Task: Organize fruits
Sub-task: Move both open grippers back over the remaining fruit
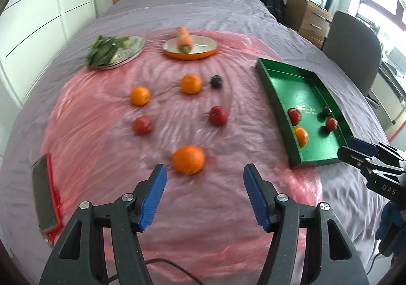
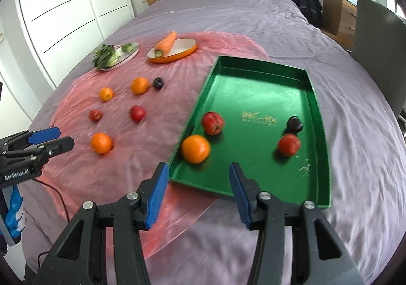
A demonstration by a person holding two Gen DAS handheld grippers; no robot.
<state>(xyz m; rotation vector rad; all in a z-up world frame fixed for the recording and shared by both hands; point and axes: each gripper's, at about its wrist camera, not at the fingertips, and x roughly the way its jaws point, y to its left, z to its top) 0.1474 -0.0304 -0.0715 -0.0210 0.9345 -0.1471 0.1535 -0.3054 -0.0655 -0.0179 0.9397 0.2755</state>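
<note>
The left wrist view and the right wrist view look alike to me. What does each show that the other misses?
Only the left wrist view shows the dark phone lying at the sheet's left edge.

Only the right wrist view shows the green tray whole, right down to its near rim.

Both show the four fruits in the tray, six more loose on the pink sheet, the carrot on the orange dish, the plate of greens, and both grippers, left gripper and right gripper, open and empty.

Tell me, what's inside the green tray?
Inside the green tray sit one orange, two red apples and one dark plum. The right tool hides a little of the tray's near edge.
</note>
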